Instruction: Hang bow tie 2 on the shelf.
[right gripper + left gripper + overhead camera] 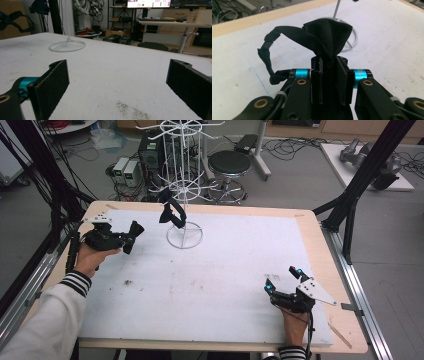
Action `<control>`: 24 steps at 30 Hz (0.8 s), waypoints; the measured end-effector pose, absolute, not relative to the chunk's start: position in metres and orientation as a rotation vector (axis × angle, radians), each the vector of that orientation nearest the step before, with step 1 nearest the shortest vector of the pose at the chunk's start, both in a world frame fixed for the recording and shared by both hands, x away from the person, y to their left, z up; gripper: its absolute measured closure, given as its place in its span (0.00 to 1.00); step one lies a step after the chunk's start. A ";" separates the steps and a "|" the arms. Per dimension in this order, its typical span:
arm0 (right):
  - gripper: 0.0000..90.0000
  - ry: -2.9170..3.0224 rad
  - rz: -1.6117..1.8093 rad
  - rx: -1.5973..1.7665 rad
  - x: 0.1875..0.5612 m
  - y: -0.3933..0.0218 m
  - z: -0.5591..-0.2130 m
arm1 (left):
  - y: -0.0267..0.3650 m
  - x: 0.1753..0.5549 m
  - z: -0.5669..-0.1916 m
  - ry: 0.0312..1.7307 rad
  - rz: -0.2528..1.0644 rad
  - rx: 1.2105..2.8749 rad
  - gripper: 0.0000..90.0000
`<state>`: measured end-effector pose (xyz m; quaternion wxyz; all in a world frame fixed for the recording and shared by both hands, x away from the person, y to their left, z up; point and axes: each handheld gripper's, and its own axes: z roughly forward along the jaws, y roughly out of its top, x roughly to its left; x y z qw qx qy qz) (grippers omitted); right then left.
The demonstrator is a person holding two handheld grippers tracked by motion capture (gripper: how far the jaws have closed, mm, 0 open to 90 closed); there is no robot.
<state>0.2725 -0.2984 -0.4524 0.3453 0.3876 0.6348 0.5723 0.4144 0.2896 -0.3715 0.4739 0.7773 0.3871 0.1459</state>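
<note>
My left gripper (130,236) is at the table's far left, shut on a black cloth mask (327,33). The cloth bunches up between the jaws and its strap (268,51) loops out to the left. A second black mask (172,215) hangs low on the white wire rack (184,180), just right of the left gripper. The rack's ring base (184,236) rests on the white mat. My right gripper (281,277) is near the front right of the table, open, with nothing between its pads (53,80).
The white mat (215,280) covers most of the wooden table (327,265). A dark smudge (132,111) marks the mat in front of the right gripper. Black frame posts (357,190) stand at the table's right, and a stool (229,165) is beyond the far edge.
</note>
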 end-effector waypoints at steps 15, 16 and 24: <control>0.04 1.648 1.487 1.008 0.272 -0.298 -0.452 | 0.294 0.416 -0.350 0.890 0.363 1.765 0.85; 0.04 1.645 1.486 1.007 0.273 -0.299 -0.452 | 0.294 0.416 -0.349 0.886 0.362 1.760 0.85; 0.04 1.644 1.487 1.007 0.273 -0.299 -0.452 | 0.295 0.420 -0.337 0.852 0.351 1.719 0.85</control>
